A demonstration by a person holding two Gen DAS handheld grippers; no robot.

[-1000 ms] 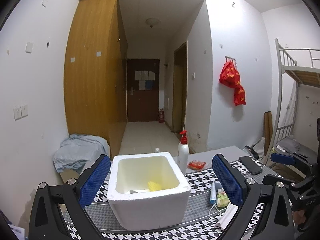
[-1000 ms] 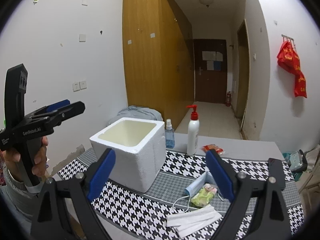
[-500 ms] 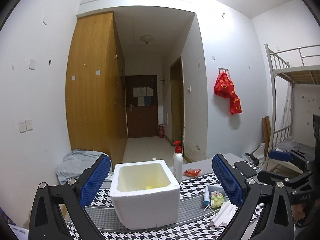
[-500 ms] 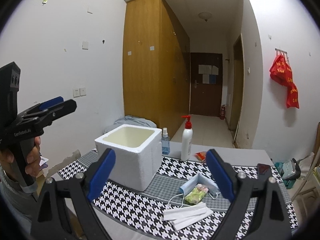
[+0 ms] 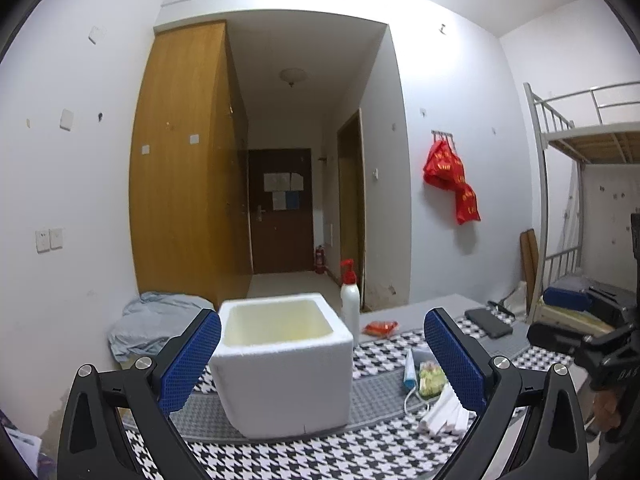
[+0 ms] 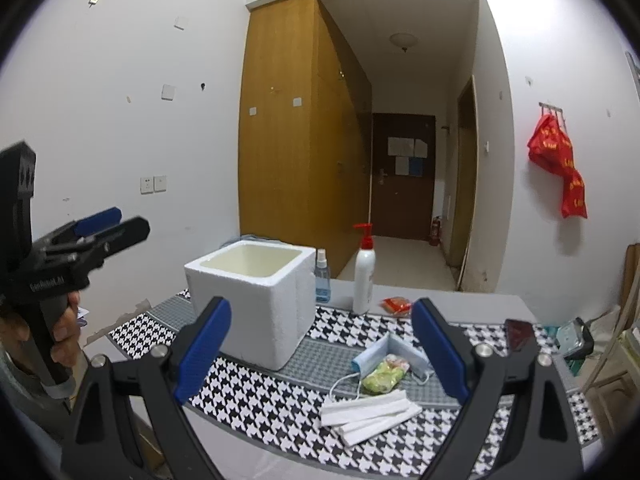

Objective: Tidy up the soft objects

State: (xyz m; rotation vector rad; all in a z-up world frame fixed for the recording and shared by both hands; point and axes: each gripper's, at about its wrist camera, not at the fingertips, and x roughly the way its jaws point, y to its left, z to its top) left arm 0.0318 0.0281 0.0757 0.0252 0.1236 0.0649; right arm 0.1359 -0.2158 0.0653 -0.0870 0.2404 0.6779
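Observation:
A white foam box (image 5: 280, 364) stands on the houndstooth mat, and its inside is hidden below the rim. To the right of it lie a blue face mask (image 6: 384, 354), a green packet (image 6: 382, 376) and folded white tissues (image 6: 368, 412). My left gripper (image 5: 322, 317) is open and empty, hovering short of the box and framing it. My right gripper (image 6: 321, 306) is also open and empty, above the mat's near edge, with the mask pile just inside its right finger. In the right wrist view, a hand holds the left gripper (image 6: 112, 220) at the left edge.
A white pump bottle (image 6: 364, 276), a small blue spray bottle (image 6: 321, 280) and a red snack packet (image 6: 396, 306) stand behind the box. A dark phone (image 6: 518, 332) lies at the mat's right end. A grey cloth heap (image 5: 156, 324) and a bunk bed (image 5: 580, 140) flank the table.
Both grippers drew back and tilted up, so the box looks farther away. The yellow item seen inside the box a second ago is now hidden below the rim. Both grippers stayed open.

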